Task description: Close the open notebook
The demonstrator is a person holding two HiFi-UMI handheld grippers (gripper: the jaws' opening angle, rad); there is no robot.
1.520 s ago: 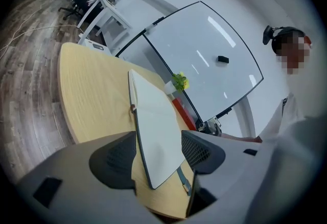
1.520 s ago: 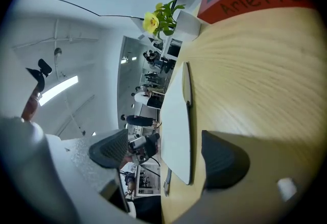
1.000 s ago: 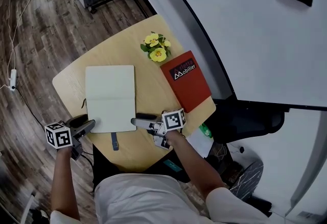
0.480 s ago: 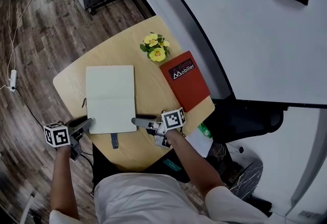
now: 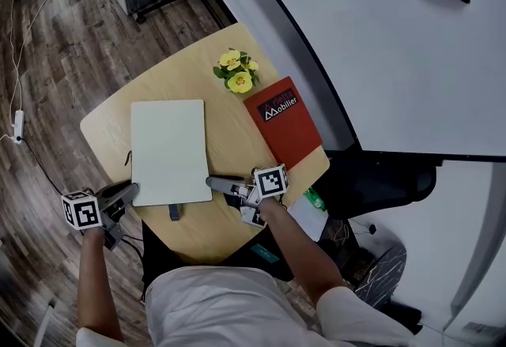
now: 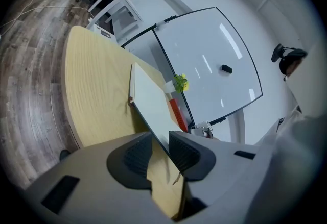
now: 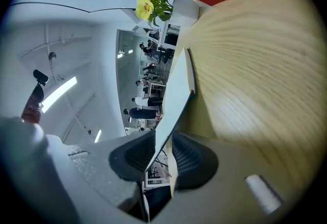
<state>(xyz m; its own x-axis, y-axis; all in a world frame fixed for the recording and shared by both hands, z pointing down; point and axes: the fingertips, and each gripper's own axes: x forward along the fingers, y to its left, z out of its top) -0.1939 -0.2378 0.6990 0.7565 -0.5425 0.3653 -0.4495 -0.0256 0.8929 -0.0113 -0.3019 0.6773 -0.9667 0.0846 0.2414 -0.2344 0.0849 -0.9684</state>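
**Both claws bite the near edge, and the thin hold is the risk**

The left claw (image 5: 133, 191) and the right claw (image 5: 212, 182) have just been closing. Each now pinches the near edge of the open white notebook with blank pages (image 5: 168, 148), which runs between its pads. The notebook lies flat on the light wooden table (image 5: 229, 140), stretching away from both claws.

The bite looks shallow, and the edge sits slanted between the left pads. If a claw holds only loose pages and not the whole near half, lifting could crease or tear paper, or let the edge slip out. If one claw rises ahead of the other, the spine could twist and the notebook skid.

A dark strap (image 5: 173, 213) lies between the two claws, by the near edge, and might get folded in. The red hardcover book (image 5: 286, 122) lies beyond the right claw, well apart.

Both claws point inward, almost level and tipped slightly down. The left forearm comes in from off the table's left edge and the right from the person's body, marker cubes uppermost.
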